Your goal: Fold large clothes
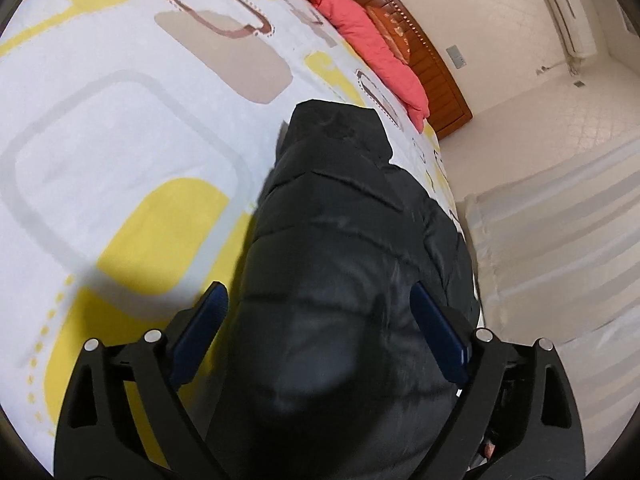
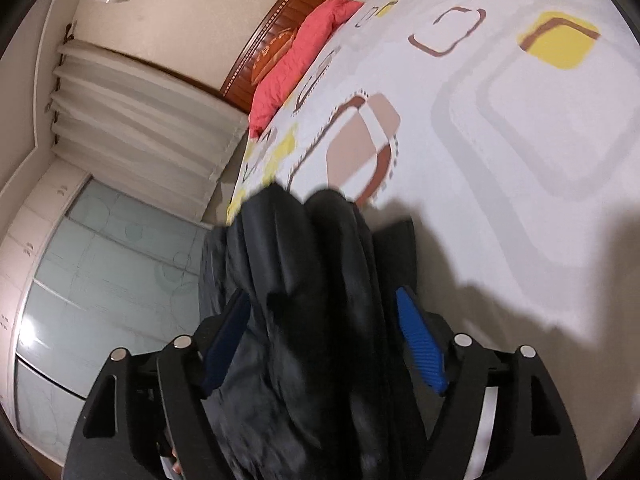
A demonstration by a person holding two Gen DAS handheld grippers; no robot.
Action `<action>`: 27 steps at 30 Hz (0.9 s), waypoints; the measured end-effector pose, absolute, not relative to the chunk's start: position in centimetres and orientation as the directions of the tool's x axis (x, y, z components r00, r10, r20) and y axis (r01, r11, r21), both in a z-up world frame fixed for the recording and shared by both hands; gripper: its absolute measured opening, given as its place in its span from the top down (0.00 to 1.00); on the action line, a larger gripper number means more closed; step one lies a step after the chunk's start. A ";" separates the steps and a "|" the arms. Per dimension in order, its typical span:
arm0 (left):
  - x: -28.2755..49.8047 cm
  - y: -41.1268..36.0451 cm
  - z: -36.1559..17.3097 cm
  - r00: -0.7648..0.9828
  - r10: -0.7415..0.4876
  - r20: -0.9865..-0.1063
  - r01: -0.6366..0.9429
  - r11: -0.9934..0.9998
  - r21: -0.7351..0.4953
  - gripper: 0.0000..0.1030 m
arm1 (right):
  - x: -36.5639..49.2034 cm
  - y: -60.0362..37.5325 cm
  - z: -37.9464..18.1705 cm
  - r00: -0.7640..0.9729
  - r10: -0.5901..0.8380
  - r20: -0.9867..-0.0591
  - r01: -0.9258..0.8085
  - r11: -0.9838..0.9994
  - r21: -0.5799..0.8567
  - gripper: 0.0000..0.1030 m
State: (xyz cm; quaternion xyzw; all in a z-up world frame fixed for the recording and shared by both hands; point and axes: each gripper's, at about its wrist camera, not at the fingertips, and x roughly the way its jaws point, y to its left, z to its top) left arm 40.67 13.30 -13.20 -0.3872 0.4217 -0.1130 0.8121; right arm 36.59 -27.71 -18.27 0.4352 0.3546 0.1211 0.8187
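Two grippers, left and right, jaws spread (pads apparently clear) astride black puffer jacket on patterned bedspread.

Soft indoor light, dark shadows on the bedspread, motion blur nearby, strong fisheye bending.

Coral pillow against wooden headboard

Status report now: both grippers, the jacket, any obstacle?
Left gripper open, right gripper open. Black puffer jacket between both, on bed edge. Nothing in the way.
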 end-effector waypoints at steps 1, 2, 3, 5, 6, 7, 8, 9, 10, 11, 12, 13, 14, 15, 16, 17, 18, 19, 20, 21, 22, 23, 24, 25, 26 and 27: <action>41.1 13.1 -13.2 0.611 -0.508 -0.607 -0.148 0.680 -0.718 0.11 | 37.2 -27.8 -18.3 0.717 0.508 -0.477 0.120 0.585 0.802 0.28; 41.7 12.7 -13.2 0.600 -0.506 -0.619 -0.150 0.689 -0.709 0.11 | 38.1 -27.9 -18.4 0.709 0.512 -0.485 0.136 0.576 0.806 0.28; 42.2 12.3 -13.3 0.589 -0.512 -0.626 -0.144 0.695 -0.704 0.11 | 38.7 -27.9 -18.6 0.700 0.520 -0.489 0.141 0.571 0.809 0.28; 42.9 11.3 -13.5 0.575 -0.493 -0.653 -0.141 0.726 -0.673 0.11 | 39.9 -27.6 -19.2 0.674 0.522 -0.524 0.162 0.587 0.793 0.29; 43.1 10.9 -13.6 0.574 -0.476 -0.667 -0.142 0.744 -0.653 0.11 | 40.3 -27.5 -19.4 0.668 0.508 -0.544 0.180 0.600 0.780 0.41; 43.3 10.6 -13.7 0.571 -0.461 -0.679 -0.141 0.760 -0.635 0.14 | 40.6 -27.5 -19.9 0.660 0.502 -0.559 0.196 0.603 0.773 0.55; 43.5 10.3 -13.9 0.564 -0.448 -0.694 -0.150 0.771 -0.619 0.16 | 40.8 -27.5 -20.3 0.655 0.516 -0.552 0.197 0.589 0.784 0.56; 43.7 10.2 -14.2 0.558 -0.435 -0.707 -0.166 0.776 -0.608 0.16 | 41.1 -27.6 -20.9 0.649 0.521 -0.555 0.219 0.570 0.792 0.59; 43.9 10.0 -14.5 0.552 -0.425 -0.717 -0.177 0.780 -0.600 0.16 | 41.0 -27.6 -21.1 0.646 0.520 -0.559 0.224 0.571 0.790 0.61; 44.2 9.7 -14.7 0.546 -0.415 -0.728 -0.182 0.789 -0.586 0.16 | 41.2 -27.5 -21.4 0.645 0.508 -0.571 0.230 0.584 0.779 0.62; 44.4 9.6 -14.9 0.542 -0.406 -0.736 -0.185 0.796 -0.576 0.16 | 41.2 -27.4 -21.6 0.644 0.505 -0.575 0.230 0.589 0.775 0.63; 44.6 9.5 -15.2 0.539 -0.404 -0.739 -0.188 0.798 -0.573 0.16 | 41.3 -27.5 -22.0 0.644 0.507 -0.573 0.231 0.585 0.777 0.63; 44.7 9.5 -15.7 0.536 -0.409 -0.739 -0.191 0.793 -0.578 0.16 | 41.3 -27.6 -22.6 0.646 0.518 -0.560 0.233 0.565 0.791 0.63; 44.9 9.6 -16.2 0.534 -0.415 -0.737 -0.198 0.786 -0.586 0.16 | 41.2 -27.8 -23.0 0.648 0.528 -0.549 0.233 0.550 0.802 0.63; 44.9 9.6 -16.5 0.535 -0.414 -0.737 -0.201 0.784 -0.587 0.16 | 41.2 -27.8 -23.3 0.650 0.534 -0.541 0.231 0.540 0.810 0.63; 44.9 9.4 -16.6 0.538 -0.401 -0.741 -0.200 0.794 -0.574 0.16 | 41.2 -27.8 -23.5 0.652 0.534 -0.537 0.228 0.537 0.812 0.64; 44.8 9.2 -16.5 0.542 -0.387 -0.746 -0.199 0.803 -0.562 0.16 | 41.1 -27.8 -23.6 0.654 0.532 -0.538 0.227 0.541 0.810 0.64; 44.8 9.0 -16.4 0.545 -0.375 -0.750 -0.198 0.812 -0.550 0.16 | 41.2 -27.7 -23.7 0.655 0.531 -0.538 0.224 0.543 0.809 0.65; 44.7 8.8 -16.4 0.548 -0.368 -0.751 -0.196 0.817 -0.543 0.16 | 41.1 -27.8 -23.8 0.657 0.533 -0.534 0.224 0.538 0.813 0.65; 44.7 8.8 -16.5 0.549 -0.369 -0.750 -0.195 0.816 -0.544 0.16 | 41.0 -27.8 -23.9 0.658 0.534 -0.531 0.223 0.535 0.815 0.65; 44.7 8.9 -16.6 0.549 -0.373 -0.748 -0.195 0.813 -0.549 0.16 | 41.0 -27.8 -23.9 0.659 0.535 -0.529 0.222 0.534 0.816 0.65; 44.7 8.9 -16.6 0.550 -0.374 -0.747 -0.194 0.812 -0.550 0.16 | 40.9 -27.8 -23.9 0.661 0.535 -0.527 0.220 0.533 0.817 0.65; 44.7 8.9 -16.6 0.551 -0.373 -0.746 -0.193 0.813 -0.549 0.16 | 40.8 -27.8 -23.8 0.663 0.534 -0.525 0.218 0.533 0.818 0.65; 44.6 8.9 -16.6 0.552 -0.372 -0.746 -0.192 0.814 -0.548 0.16 | 40.7 -27.8 -23.8 0.664 0.534 -0.523 0.217 0.532 0.819 0.65; 44.6 8.9 -16.6 0.551 -0.373 -0.746 -0.192 0.814 -0.549 0.16 | 40.7 -27.8 -23.8 0.666 0.534 -0.521 0.216 0.531 0.820 0.64; 44.6 9.0 -16.6 0.551 -0.374 -0.746 -0.192 0.813 -0.550 0.16 | 40.6 -27.8 -23.7 0.667 0.534 -0.520 0.215 0.530 0.820 0.64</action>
